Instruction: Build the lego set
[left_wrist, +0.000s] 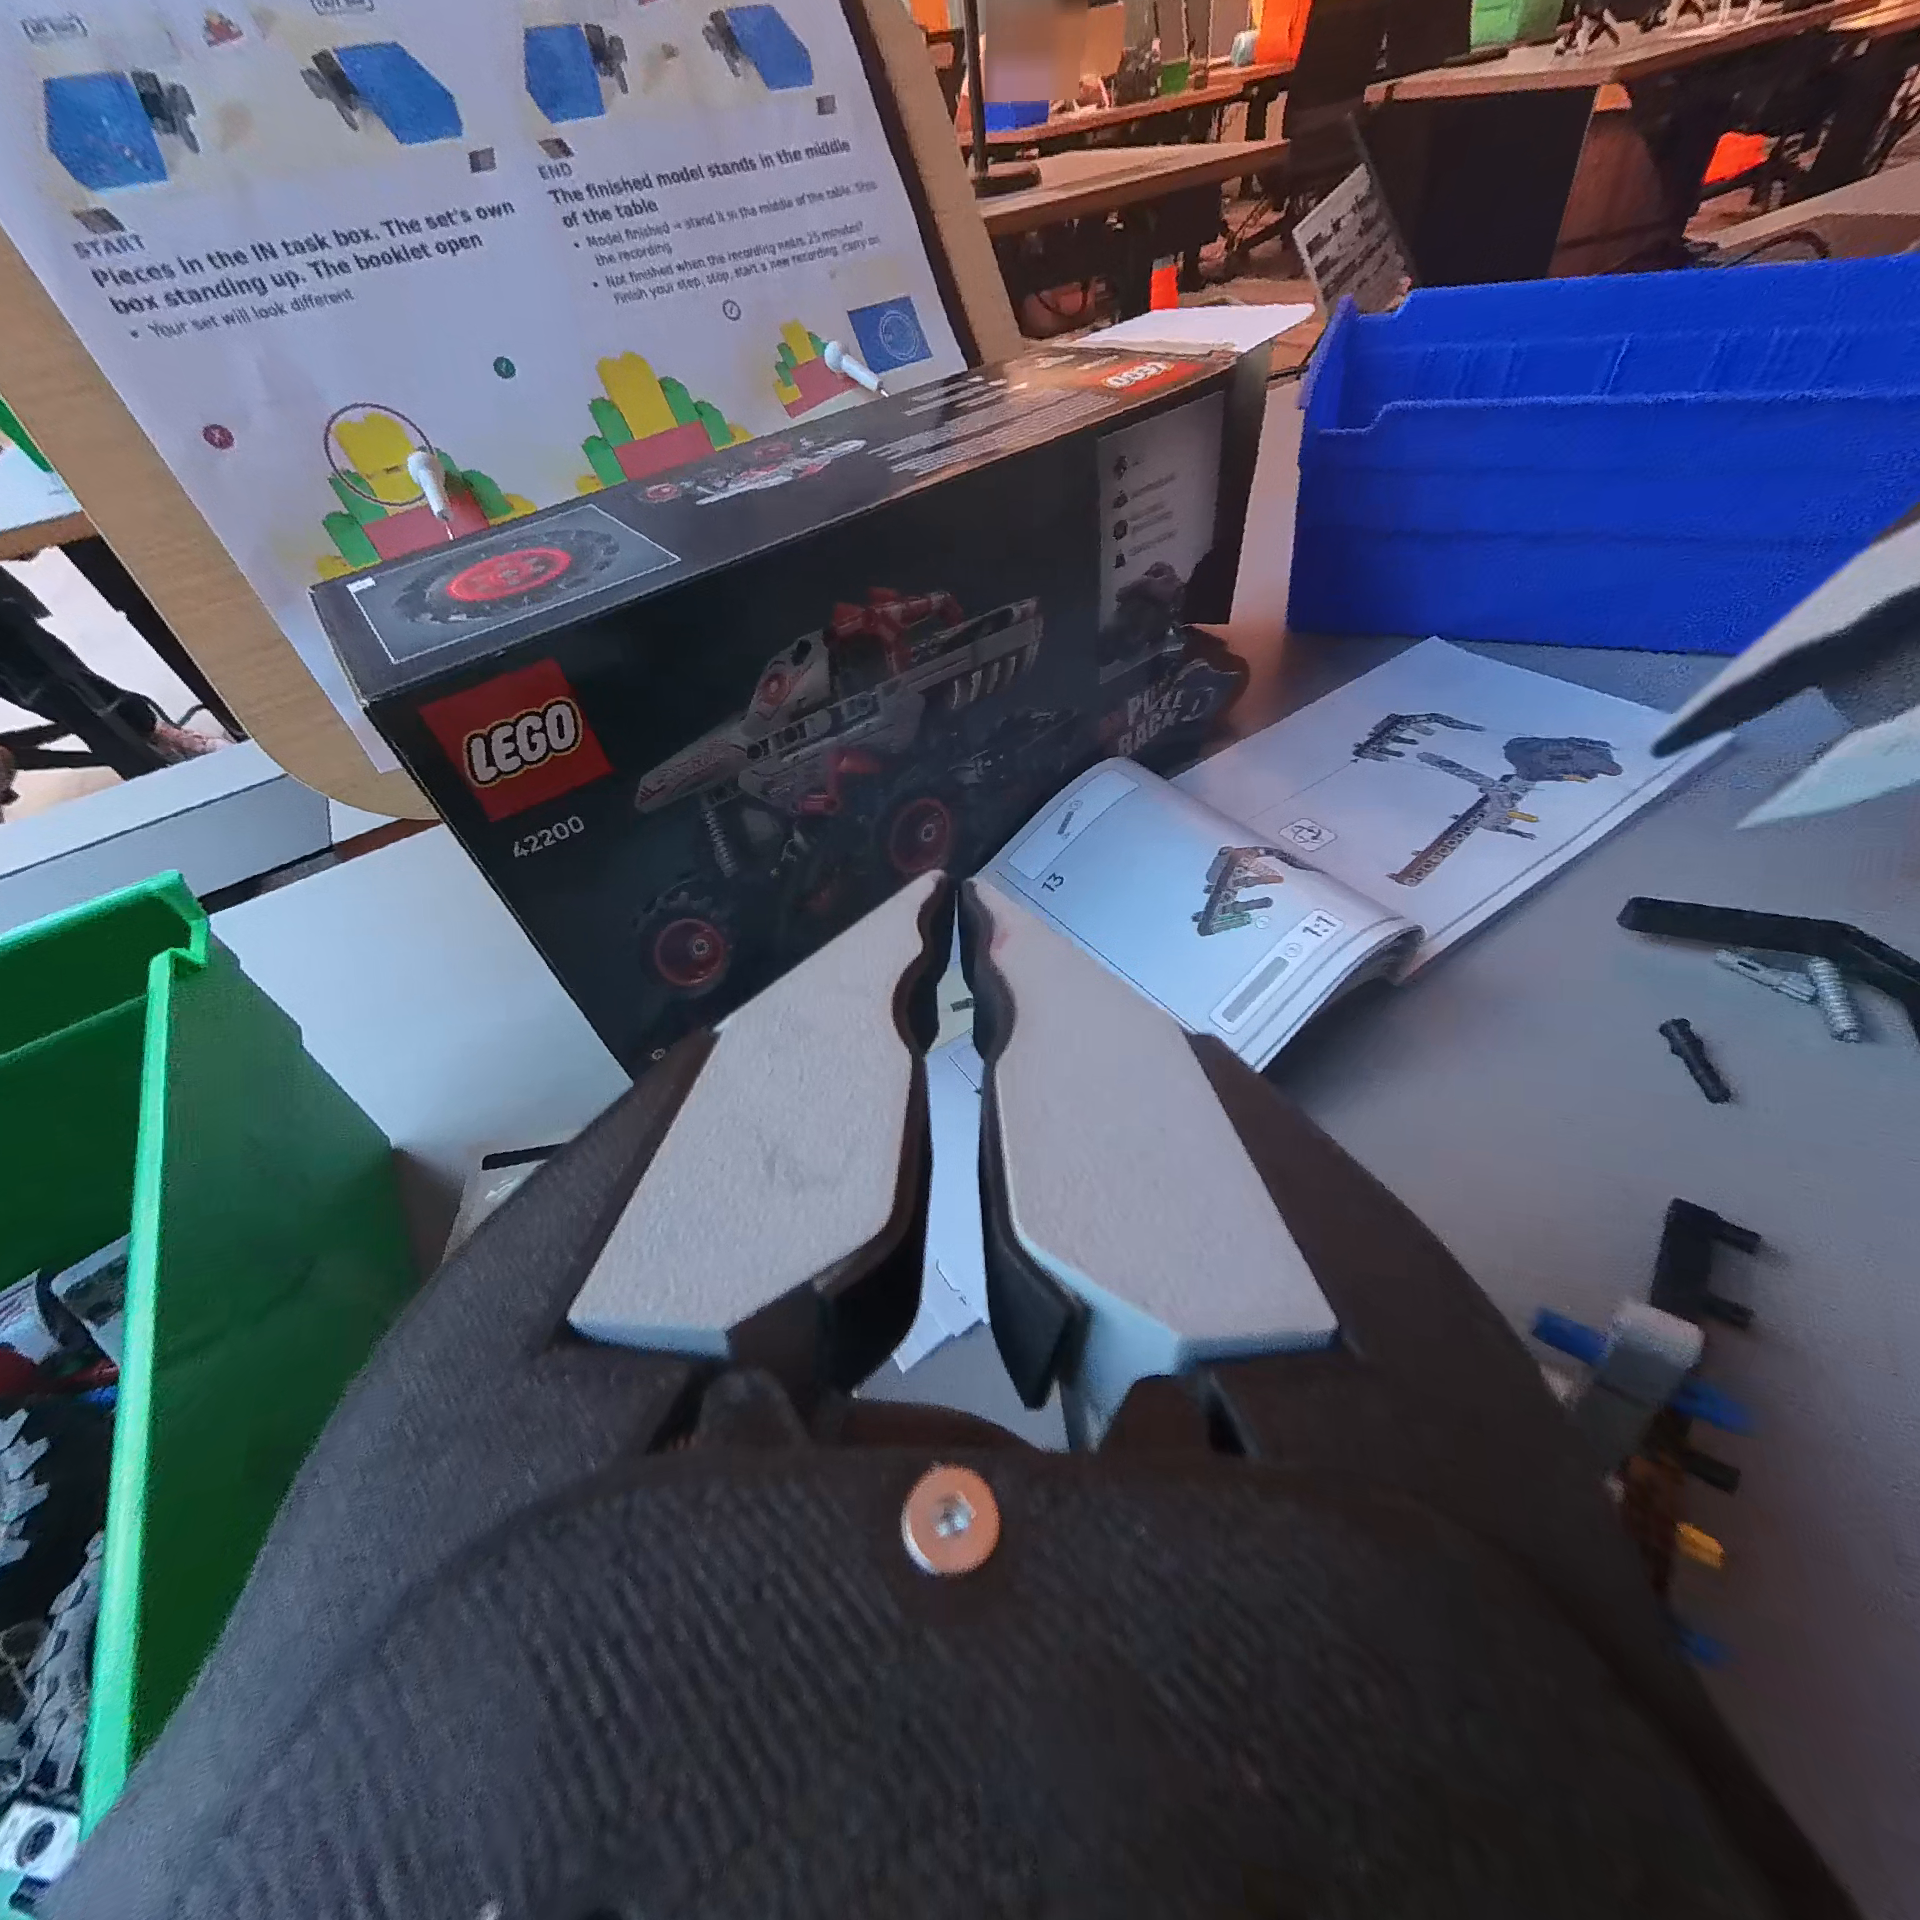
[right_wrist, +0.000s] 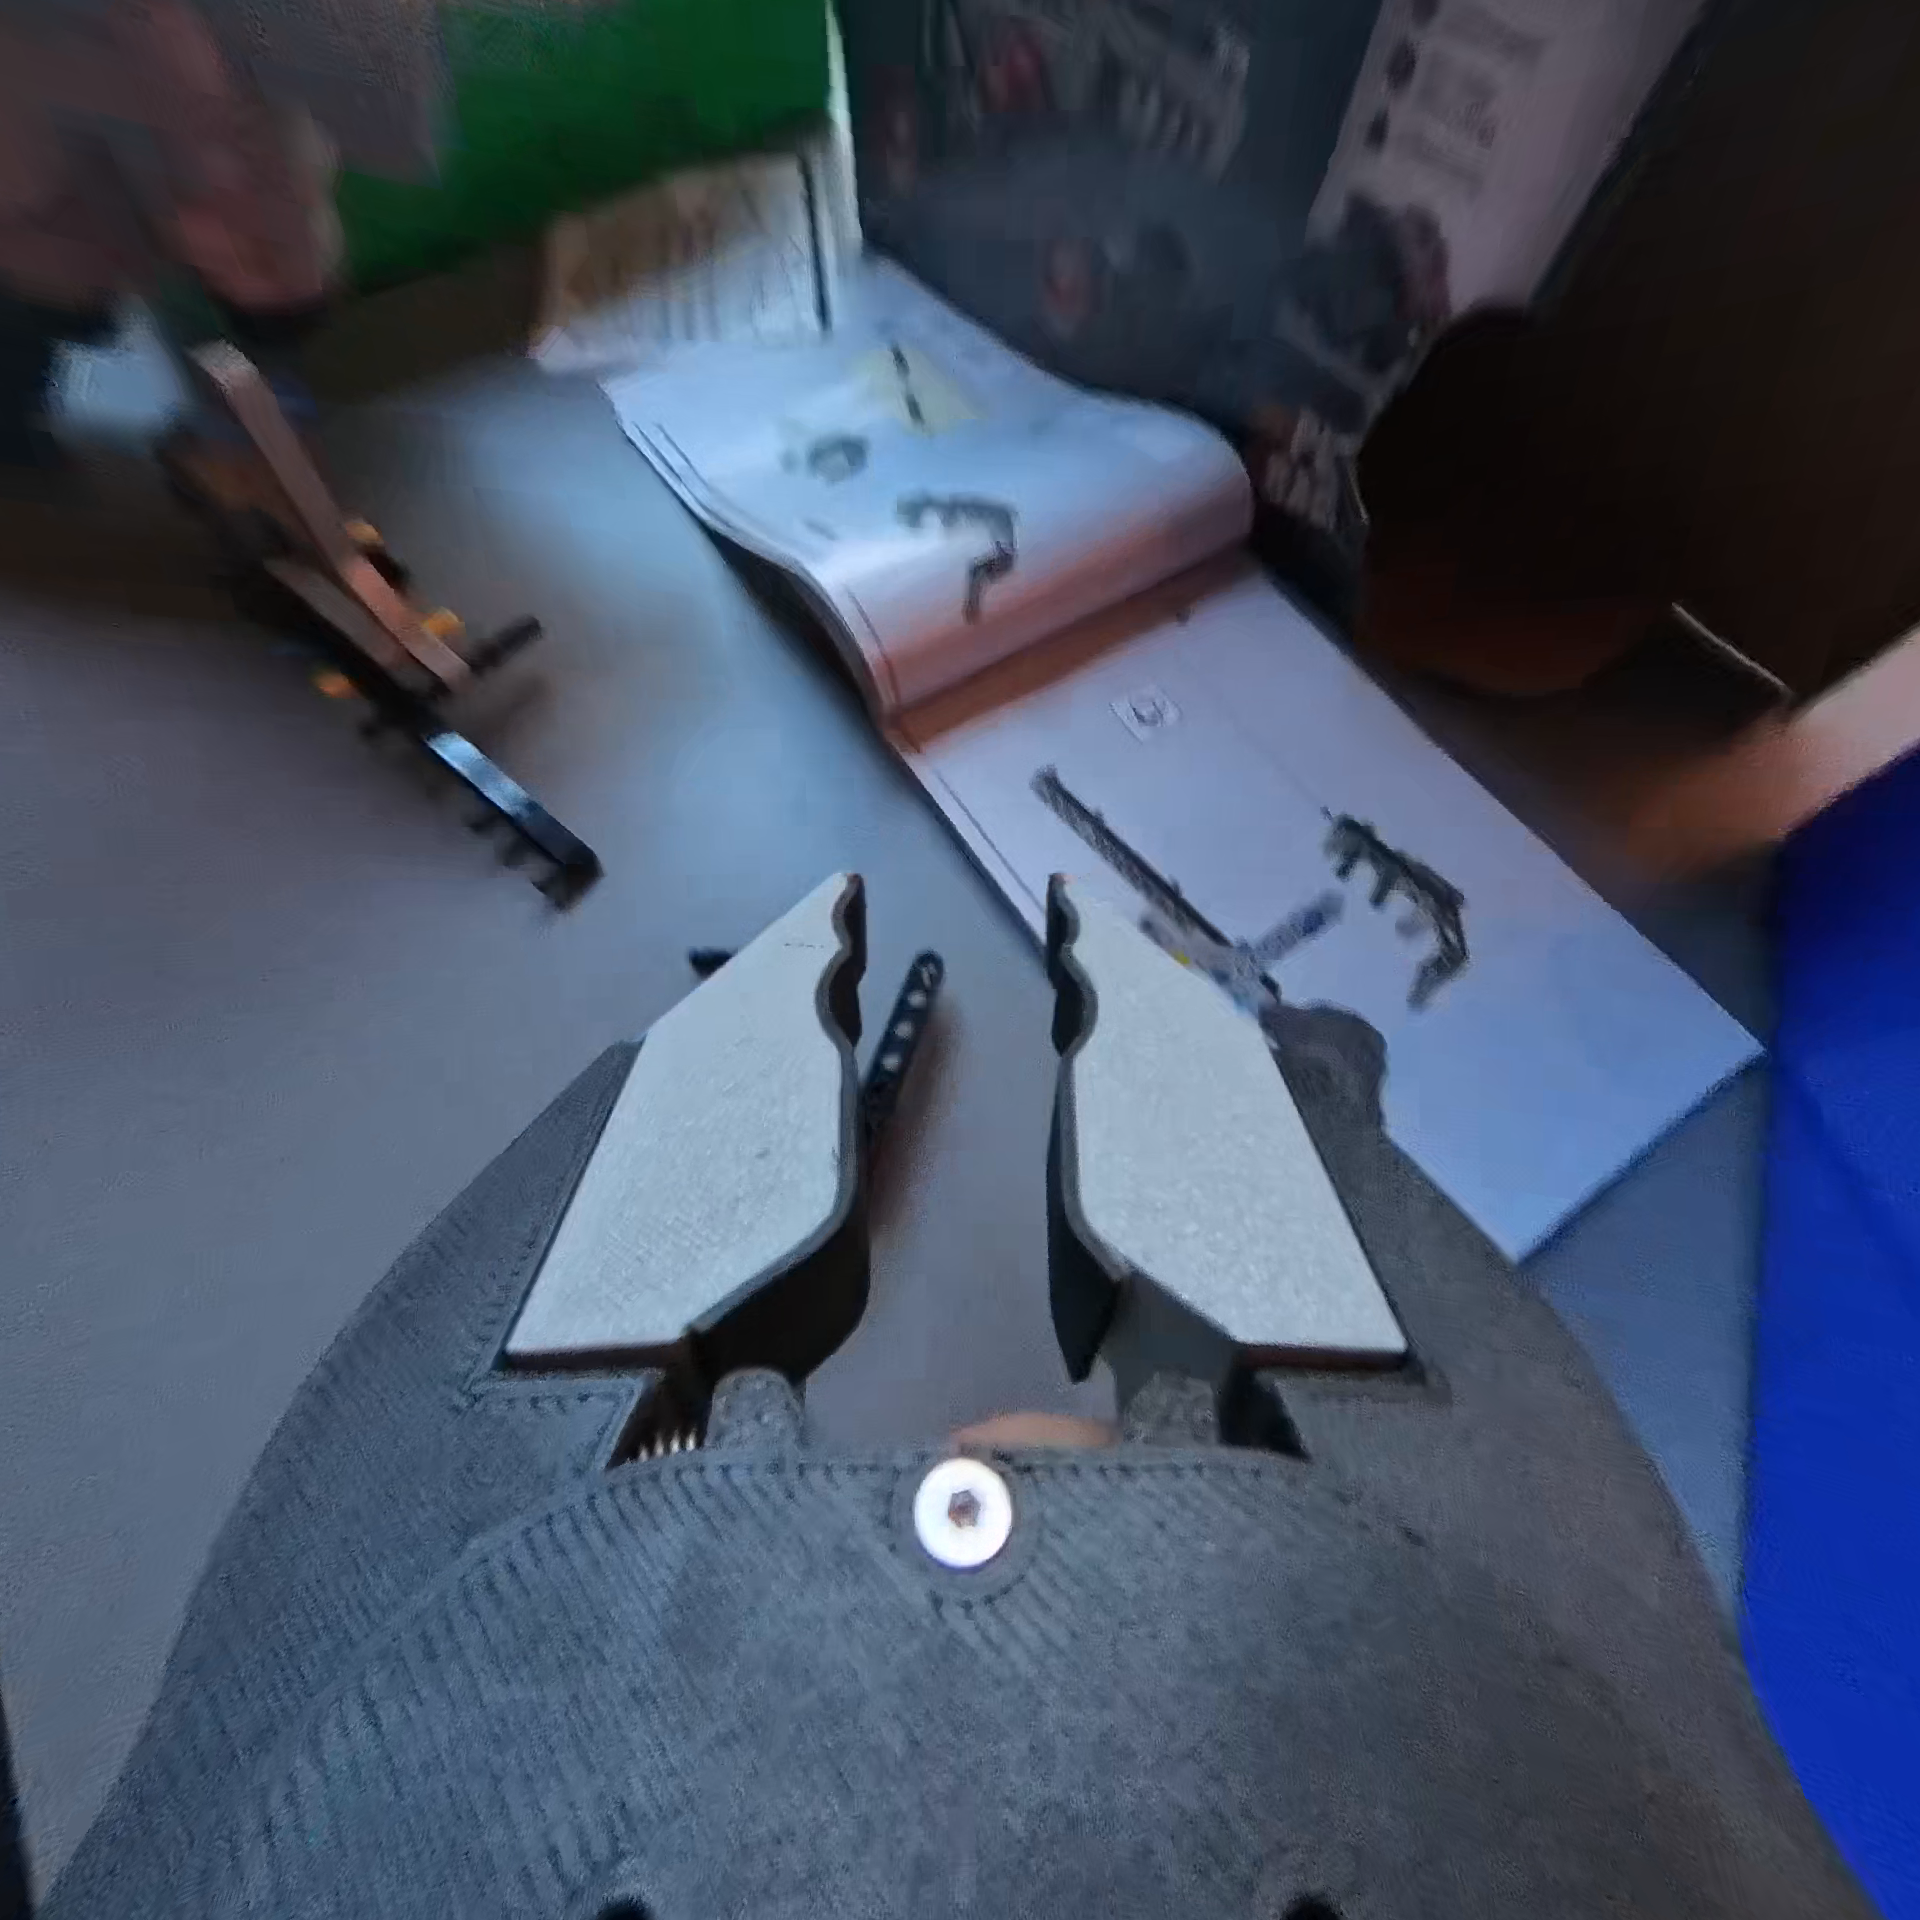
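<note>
Left gripper (left_wrist: 954, 896): fingertips closed together, holding nothing visible.
Right gripper (right_wrist: 954, 902): fingers parted, empty, above a black holed plastic beam (right_wrist: 906, 1013) on the grey table (right_wrist: 312, 1039).

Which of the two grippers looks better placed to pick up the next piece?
Probably the right gripper: its jaws are open over a black beam on the table. The left gripper is shut, facing the box.

Right tongs (right_wrist: 954, 935): parted, over grey tabletop (right_wrist: 260, 1039). Black holed beam (right_wrist: 906, 1013): lying between the fingers. Open booklet (right_wrist: 1091, 644): just beyond; partly built assembly (right_wrist: 353, 613): left, blurred.
</note>
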